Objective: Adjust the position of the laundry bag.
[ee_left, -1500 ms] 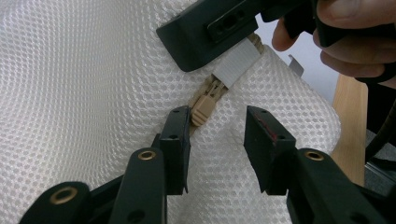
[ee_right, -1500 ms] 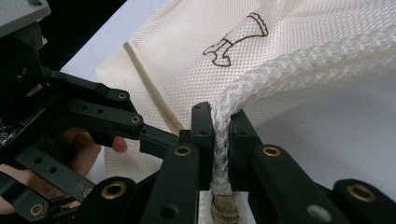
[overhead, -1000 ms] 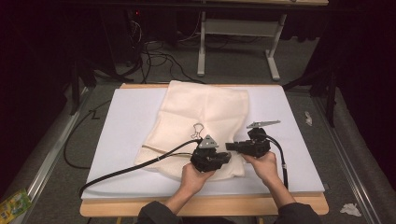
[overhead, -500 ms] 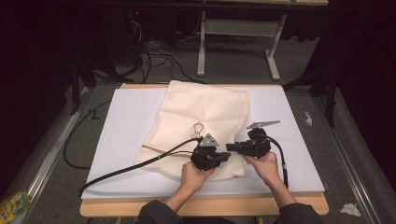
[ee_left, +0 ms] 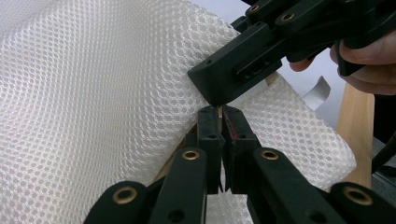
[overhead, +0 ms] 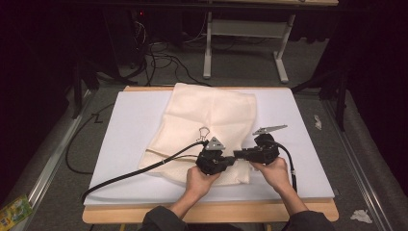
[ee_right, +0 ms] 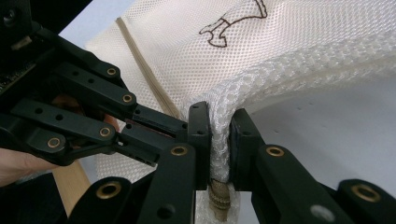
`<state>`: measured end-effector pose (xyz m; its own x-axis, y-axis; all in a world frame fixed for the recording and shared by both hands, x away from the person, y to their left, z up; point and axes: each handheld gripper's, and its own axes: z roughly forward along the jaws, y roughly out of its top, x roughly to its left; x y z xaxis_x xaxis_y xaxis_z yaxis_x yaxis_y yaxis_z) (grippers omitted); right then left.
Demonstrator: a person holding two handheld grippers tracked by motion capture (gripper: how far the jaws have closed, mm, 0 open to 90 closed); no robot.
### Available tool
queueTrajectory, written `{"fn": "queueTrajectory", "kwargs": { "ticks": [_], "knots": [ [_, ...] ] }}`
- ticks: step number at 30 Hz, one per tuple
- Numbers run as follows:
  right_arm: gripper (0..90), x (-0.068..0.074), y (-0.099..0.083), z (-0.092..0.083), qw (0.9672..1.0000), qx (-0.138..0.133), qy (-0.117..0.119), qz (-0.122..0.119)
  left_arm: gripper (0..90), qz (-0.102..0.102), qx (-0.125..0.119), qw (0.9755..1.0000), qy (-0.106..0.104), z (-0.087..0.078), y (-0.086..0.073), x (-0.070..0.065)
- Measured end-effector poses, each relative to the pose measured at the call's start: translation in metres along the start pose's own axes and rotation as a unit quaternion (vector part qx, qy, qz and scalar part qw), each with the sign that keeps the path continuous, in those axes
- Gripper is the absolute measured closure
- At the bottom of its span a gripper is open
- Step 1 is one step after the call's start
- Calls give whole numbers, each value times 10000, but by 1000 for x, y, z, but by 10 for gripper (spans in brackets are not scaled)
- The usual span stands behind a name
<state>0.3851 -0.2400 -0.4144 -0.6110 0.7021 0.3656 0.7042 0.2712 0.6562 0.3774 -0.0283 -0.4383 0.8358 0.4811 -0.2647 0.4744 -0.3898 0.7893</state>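
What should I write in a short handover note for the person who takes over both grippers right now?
Left gripper: shut, pinching something thin at the near edge of the mesh bag; what exactly it pinches I cannot tell.
Right gripper: shut on a bunched fold of the bag's edge, just beside the left one.
The bag lies flat on the white mat, with its zipper running along its near part.
Done: both grippers hold the near edge.
Left: probably opening or closing the zipper; I cannot tell how far it stands.
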Motion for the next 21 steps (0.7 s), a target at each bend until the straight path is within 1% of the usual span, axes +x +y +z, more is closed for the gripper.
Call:
{"fn": "queueTrajectory", "kwargs": {
  "ticks": [6, 10, 14, 16, 19, 21],
  "knots": [
    [844, 0, 0, 0, 10000, 67, -34, -60, 872, -19, 94, 9999, 50, -1, 1, 1],
    [847, 1, -1, -1, 9999, 87, -33, -49, 873, -28, 104, 9999, 79, -2, 1, 0],
    [848, 0, -1, -2, 9999, 91, -51, -53, 873, 56, 190, 9995, 241, -4, 0, -1],
    [848, -1, -1, -3, 9999, 96, -56, -44, 873, 81, 201, 9994, 260, -5, 0, -1],
    [847, -1, -2, -4, 9999, 101, -63, -74, 873, 66, 197, 9995, 255, -5, 0, -1],
    [837, -1, -2, -4, 9999, 100, -25, -74, 873, 75, 187, 9995, 255, -5, 0, -1]
  ]
}}
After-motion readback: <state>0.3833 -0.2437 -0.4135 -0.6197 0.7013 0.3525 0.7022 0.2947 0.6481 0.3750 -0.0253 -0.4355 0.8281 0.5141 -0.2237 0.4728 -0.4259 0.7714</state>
